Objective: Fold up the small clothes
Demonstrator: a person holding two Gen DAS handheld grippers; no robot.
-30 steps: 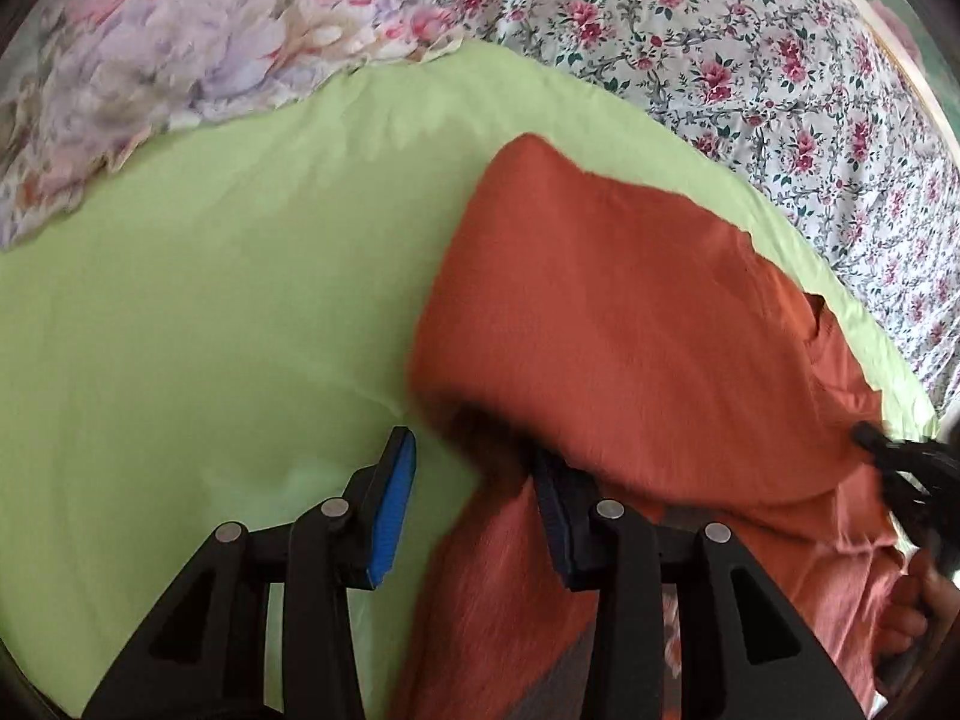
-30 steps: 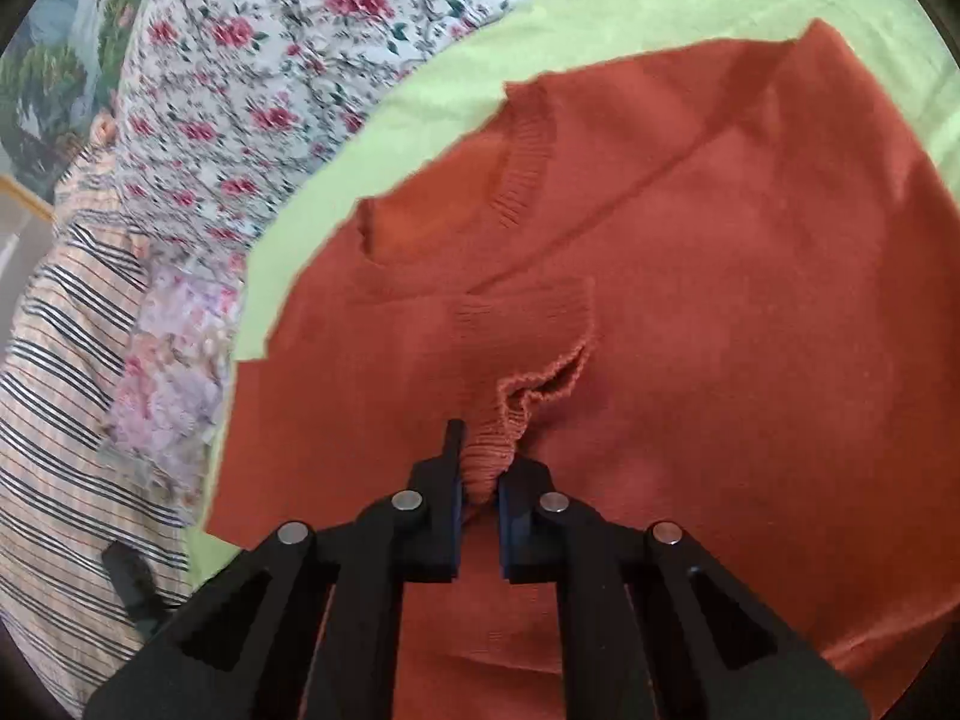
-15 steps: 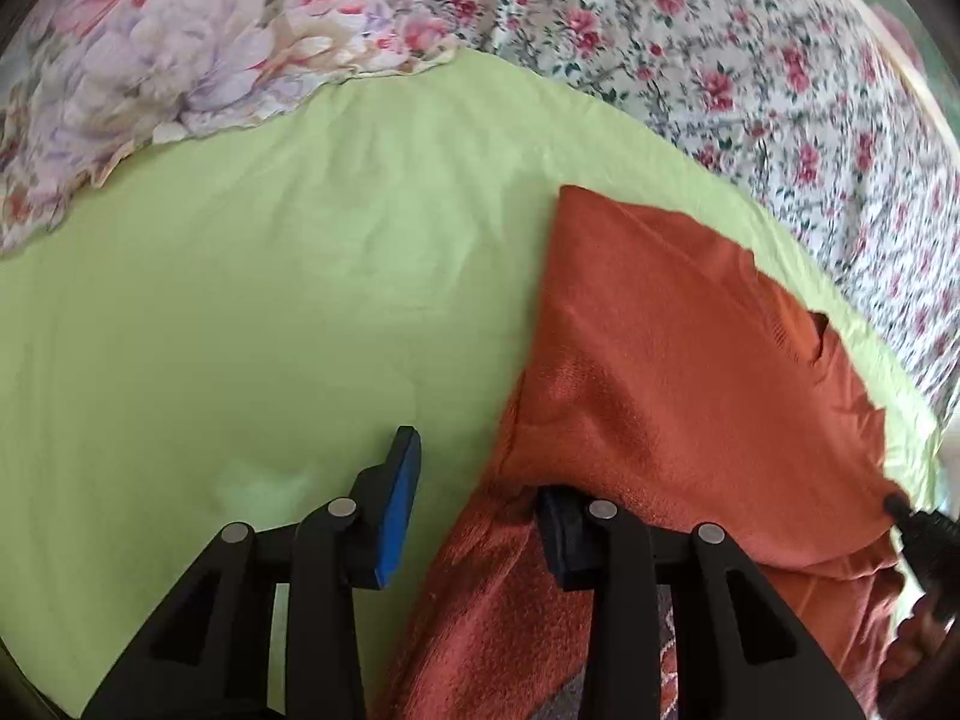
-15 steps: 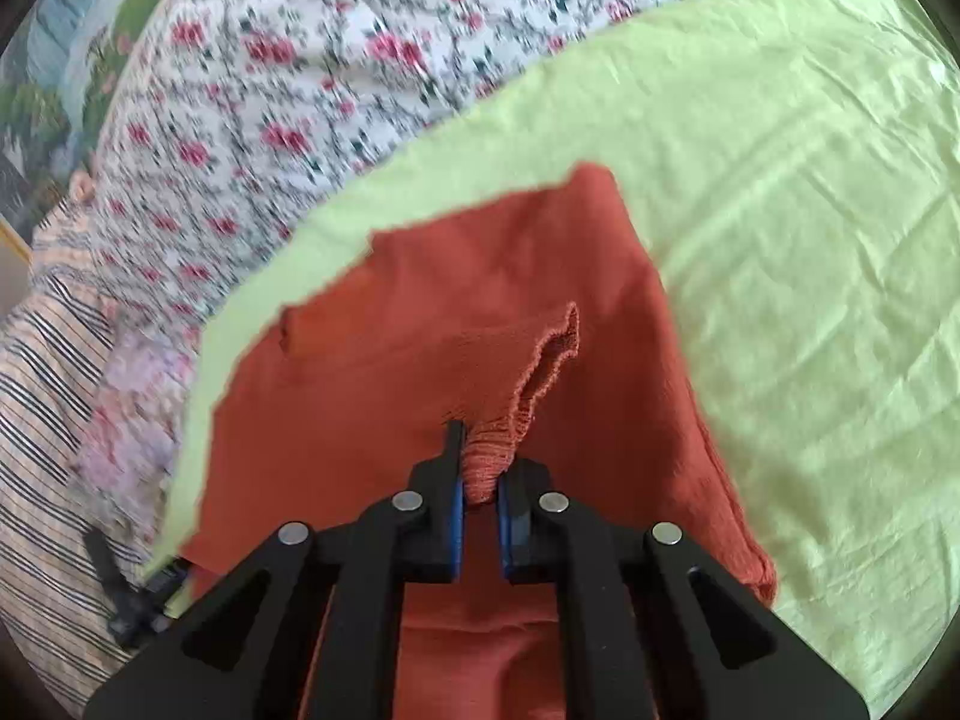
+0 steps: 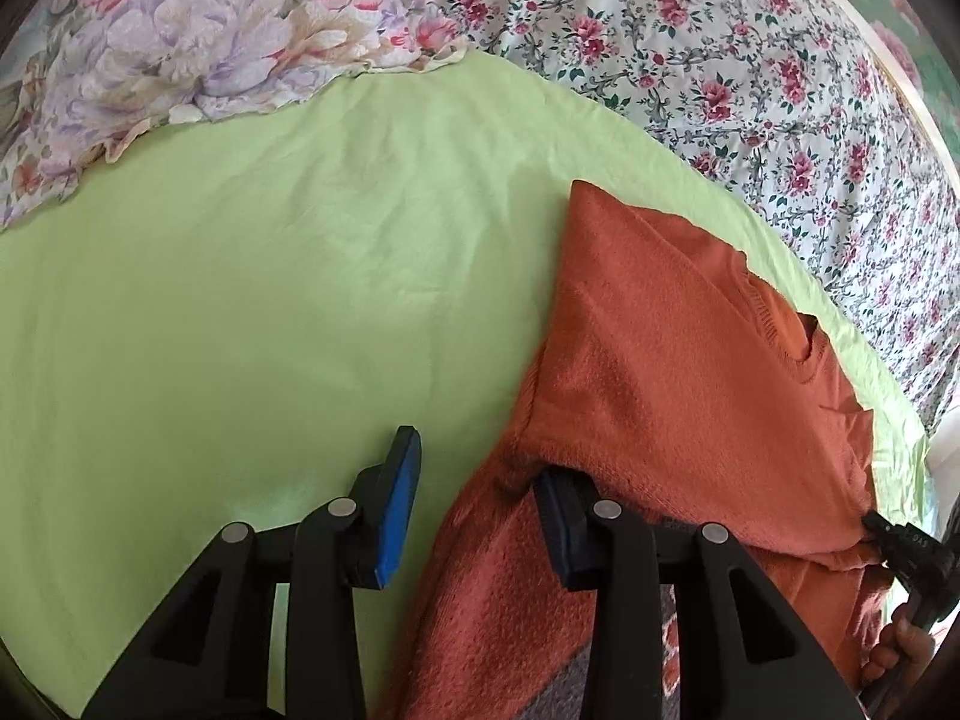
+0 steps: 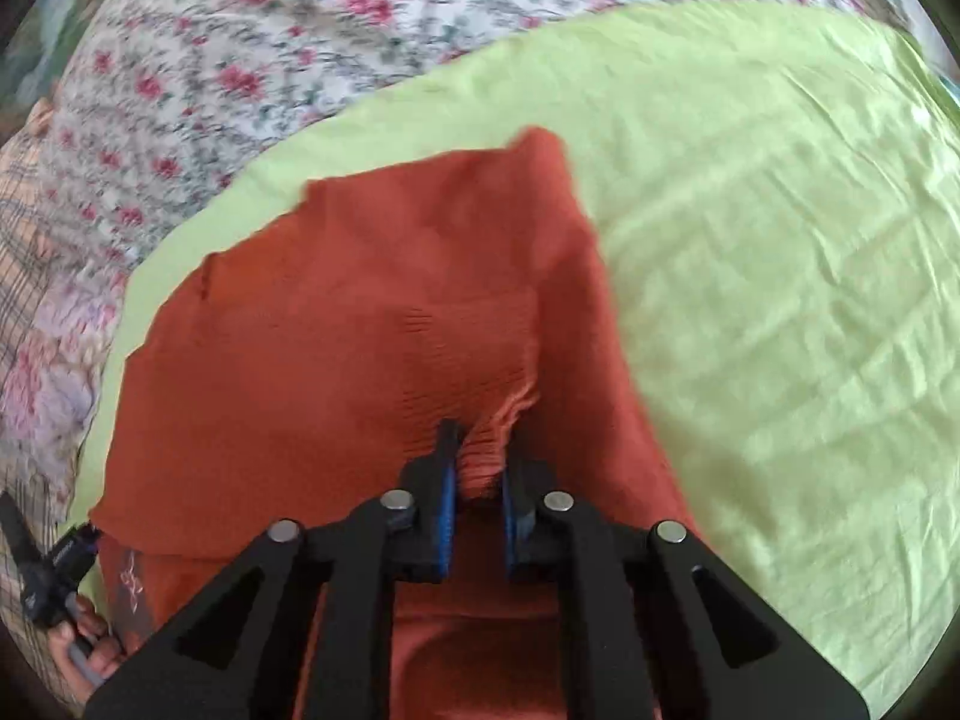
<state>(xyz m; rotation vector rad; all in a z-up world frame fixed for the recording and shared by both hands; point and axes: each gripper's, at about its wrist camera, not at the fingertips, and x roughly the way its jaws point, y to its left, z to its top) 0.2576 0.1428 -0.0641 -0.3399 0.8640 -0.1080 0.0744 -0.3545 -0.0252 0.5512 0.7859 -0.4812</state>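
An orange knit sweater (image 5: 678, 348) lies partly folded on a light green sheet (image 5: 240, 312). My left gripper (image 5: 480, 510) is open; its right finger sits under the sweater's folded edge and its left finger is over bare sheet. In the right wrist view the sweater (image 6: 360, 324) fills the centre, and my right gripper (image 6: 477, 474) is shut on its ribbed cuff (image 6: 486, 450), which bunches between the fingers. The right gripper also shows at the left wrist view's right edge (image 5: 900, 540).
The green sheet (image 6: 780, 276) spreads to the right. A floral bedspread (image 5: 750, 60) lies beyond it and a pale floral pillow (image 5: 180, 42) sits at the far left. Striped fabric (image 6: 24, 252) lies at the left edge of the right wrist view.
The sweater's side has been drawn over itself, so it is narrower and more green sheet shows. My right gripper kept hold of the cuff. My left gripper stayed open.
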